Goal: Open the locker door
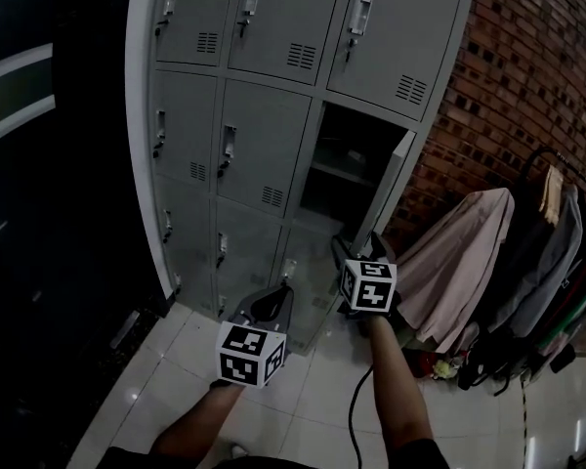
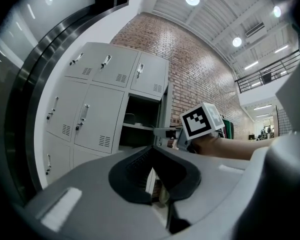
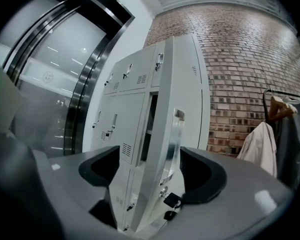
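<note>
Backing the right gripper (image 3: 154, 173) away cleanly looks like the job now. The locker door (image 3: 162, 134) already stands swung out from its compartment, so the opening itself seems done, or very nearly. I would draw the tool straight back along the line of the door, keeping both pads off the metal. A sideways nudge could push the door toward shut, and the right pad could snag the key (image 3: 172, 201) hanging under the lock (it dangles just beside that pad).

The right gripper's jaws are spread wide with the door edge-on between them. The door's handle plate (image 3: 176, 134) sits toward the right pad, and neither pad appears to press on it. The door belongs to the middle-row compartment at the right end of the lockers (image 1: 264, 135), hinged on its right side.

The left gripper (image 1: 272, 299) is held lower and to the left, well apart from the door. Its jaws are together on nothing.
</note>
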Action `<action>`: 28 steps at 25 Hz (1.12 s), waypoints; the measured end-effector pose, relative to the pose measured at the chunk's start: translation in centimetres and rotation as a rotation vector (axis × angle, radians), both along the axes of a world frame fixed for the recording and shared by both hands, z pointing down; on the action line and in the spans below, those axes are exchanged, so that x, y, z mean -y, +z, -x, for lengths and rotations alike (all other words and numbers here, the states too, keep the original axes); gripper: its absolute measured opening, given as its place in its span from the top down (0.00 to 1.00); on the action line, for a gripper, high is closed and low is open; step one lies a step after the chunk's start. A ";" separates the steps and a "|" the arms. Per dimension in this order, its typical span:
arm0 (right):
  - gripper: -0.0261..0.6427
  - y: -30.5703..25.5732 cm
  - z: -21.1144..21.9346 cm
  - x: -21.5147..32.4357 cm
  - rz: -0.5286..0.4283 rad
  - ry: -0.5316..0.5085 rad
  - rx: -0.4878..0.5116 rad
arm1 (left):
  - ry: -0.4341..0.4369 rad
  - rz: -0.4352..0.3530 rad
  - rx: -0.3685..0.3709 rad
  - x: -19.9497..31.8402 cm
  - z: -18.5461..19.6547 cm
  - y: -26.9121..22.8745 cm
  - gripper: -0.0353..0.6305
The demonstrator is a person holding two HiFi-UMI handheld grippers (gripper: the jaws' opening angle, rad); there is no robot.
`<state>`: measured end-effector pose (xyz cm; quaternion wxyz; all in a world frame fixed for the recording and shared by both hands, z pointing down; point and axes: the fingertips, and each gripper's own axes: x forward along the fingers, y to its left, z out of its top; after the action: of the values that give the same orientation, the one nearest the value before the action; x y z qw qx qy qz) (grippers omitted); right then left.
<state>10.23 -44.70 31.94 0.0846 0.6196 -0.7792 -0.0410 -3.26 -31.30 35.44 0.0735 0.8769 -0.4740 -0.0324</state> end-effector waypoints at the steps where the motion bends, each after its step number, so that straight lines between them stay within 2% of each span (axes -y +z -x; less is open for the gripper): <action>1: 0.44 0.0 -0.2 0.0 0.001 0.002 -0.013 | -0.005 -0.002 0.006 -0.4 -0.1 -0.1 0.94; 7: 0.44 -0.7 -0.6 -2.2 -0.041 -0.006 -0.020 | -0.051 0.007 0.023 -2.6 -0.2 -0.2 0.94; 16: 0.45 -0.5 -1.6 -10.1 -0.073 -0.063 0.021 | -0.072 -0.004 0.023 -8.0 -4.0 -0.1 0.94; 22: 0.56 -0.3 -2.3 -17.4 -0.092 -0.110 0.047 | -0.091 -0.024 0.034 -13.0 -6.5 0.0 0.94; 28: 0.73 0.1 -2.5 -26.5 -0.114 -0.174 0.090 | -0.109 -0.037 0.046 -19.1 -8.6 0.1 0.94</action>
<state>12.73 -18.25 32.08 0.0102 0.5547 -0.8295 -0.0648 5.31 -12.20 35.55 0.0448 0.8514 -0.5219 -0.0250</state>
